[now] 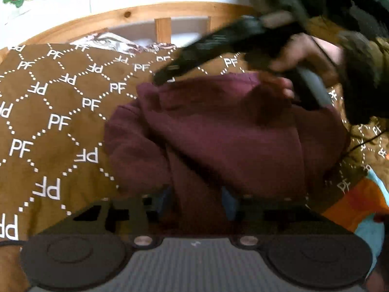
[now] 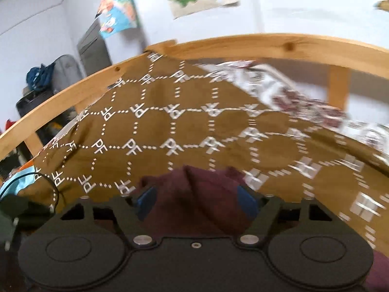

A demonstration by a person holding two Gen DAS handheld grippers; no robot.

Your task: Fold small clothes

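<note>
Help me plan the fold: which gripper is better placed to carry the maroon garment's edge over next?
Probably the right gripper: its blue fingers straddle a raised fold of the garment at its far edge. The left gripper has cloth between its fingers at the near edge, suited to anchoring.

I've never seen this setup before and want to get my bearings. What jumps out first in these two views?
A maroon garment lies bunched mid-frame on a brown blanket printed with white "PF" letters. The right hand-held gripper, blurred, reaches in from the upper right to its far edge, while cloth sits between the fingers of the left hand-held gripper. A wooden rail curves behind the bed.
</note>
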